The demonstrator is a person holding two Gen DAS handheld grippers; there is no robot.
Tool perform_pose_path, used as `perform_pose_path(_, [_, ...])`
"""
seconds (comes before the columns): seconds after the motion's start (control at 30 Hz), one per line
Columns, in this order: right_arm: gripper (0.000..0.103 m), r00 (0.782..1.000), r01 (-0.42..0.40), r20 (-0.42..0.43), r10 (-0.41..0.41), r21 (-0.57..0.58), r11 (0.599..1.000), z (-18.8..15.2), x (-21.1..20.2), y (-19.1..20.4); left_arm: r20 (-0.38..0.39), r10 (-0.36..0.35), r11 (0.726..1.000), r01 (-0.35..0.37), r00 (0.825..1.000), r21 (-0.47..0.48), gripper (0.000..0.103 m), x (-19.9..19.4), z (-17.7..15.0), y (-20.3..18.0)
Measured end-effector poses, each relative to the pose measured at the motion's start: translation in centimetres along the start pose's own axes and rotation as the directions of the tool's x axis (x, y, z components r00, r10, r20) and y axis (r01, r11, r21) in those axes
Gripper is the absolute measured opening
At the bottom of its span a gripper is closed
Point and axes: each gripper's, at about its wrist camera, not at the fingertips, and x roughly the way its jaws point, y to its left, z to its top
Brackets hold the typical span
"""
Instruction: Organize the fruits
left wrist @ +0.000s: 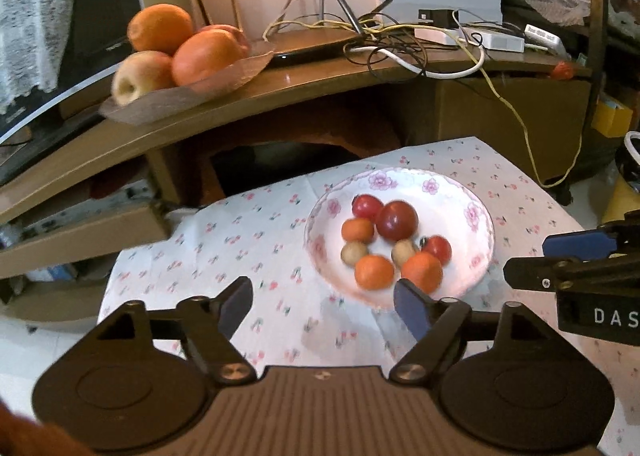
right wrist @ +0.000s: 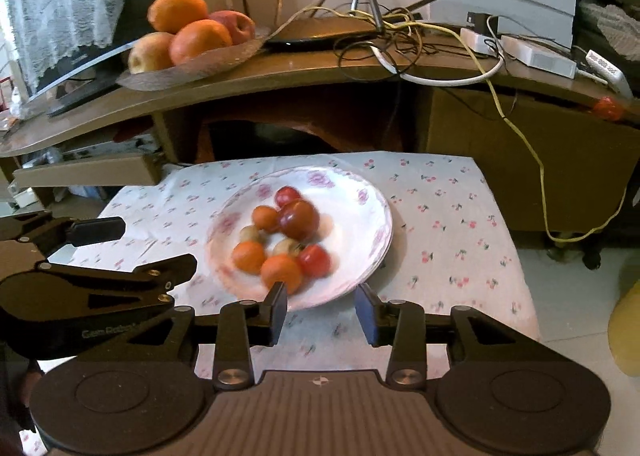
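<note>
Both grippers hover over the near edge of a low desk (right wrist: 460, 216) covered in a cherry-print cloth. Left gripper (left wrist: 322, 302): jaws spread wide, nothing between them. Right gripper (right wrist: 321, 310): jaws partly apart, also empty, lined up just short of the plate rim.

Fruits sit in a floral plate (right wrist: 360, 192) in the middle of the cloth: small oranges (right wrist: 281, 273), two cherry tomatoes (right wrist: 314, 259), one larger dark-red tomato (right wrist: 299, 219) and two small tan fruits (right wrist: 287, 246), all touching or nearly so. A second fruit dish (left wrist: 224, 76) with large oranges and apples stands on the shelf behind, well apart.

Handling judgement: all pieces light, round, inclined to roll. Tomatoes thin-skinned and soft, so close gently across the widest part. Small oranges firmer, with a grippier peel. The nearest orange is the easiest first pick; its neighbours crowd it, so the fingers need to enter from above. Plate looks ceramic, so avoid knocking the rim.
</note>
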Motion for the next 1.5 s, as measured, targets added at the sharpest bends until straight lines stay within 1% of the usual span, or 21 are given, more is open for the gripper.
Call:
perform_pose_path(0.13, [0.044, 1.000, 0.004, 0.029, -0.003, -0.012, 1.000, -1.4, -2.2, 1.0, -0.011, 0.012, 1.000, -0.012, 1.000, -0.025, 0.095, -2.3, -1.7, 0.0])
perform_pose_path(0.23, [0.044, 0.999, 0.000, 0.032, 0.000, -0.002, 1.000, -2.4, -3.4, 1.3, -0.007, 0.044, 0.999, -0.044, 0.999, -0.032, 0.103, -3.9, -2.7, 0.0])
perform_pose_path(0.43, [0.044, 1.000, 0.000, 0.019, 0.000, 0.021, 1.000, -4.8, -5.2, 2.0, 0.009, 0.098, 0.995, -0.098, 0.995, 0.001, 0.103, -6.7, -4.4, -0.5])
perform_pose_path(0.6, [0.044, 1.000, 0.001, 0.015, -0.002, 0.022, 1.000, -6.4, -6.5, 2.9, -0.003, 0.067, 0.998, -0.067, 0.998, -0.018, 0.103, -8.3, -5.9, -0.7])
perform_pose_path(1.03, [0.045, 0.999, 0.011, 0.043, -0.012, 0.024, 1.000, -9.1, -9.7, 4.0, 0.011, 0.045, 0.999, -0.044, 0.999, -0.031, 0.103, -11.6, -8.5, -1.4])
perform_pose_path(1.5, [0.045, 0.998, 0.029, 0.055, -0.030, 0.008, 1.000, -11.0, -11.4, 4.7, -0.008, 0.028, 0.999, -0.029, 1.000, -0.022, 0.103, -12.8, -10.7, -2.0])
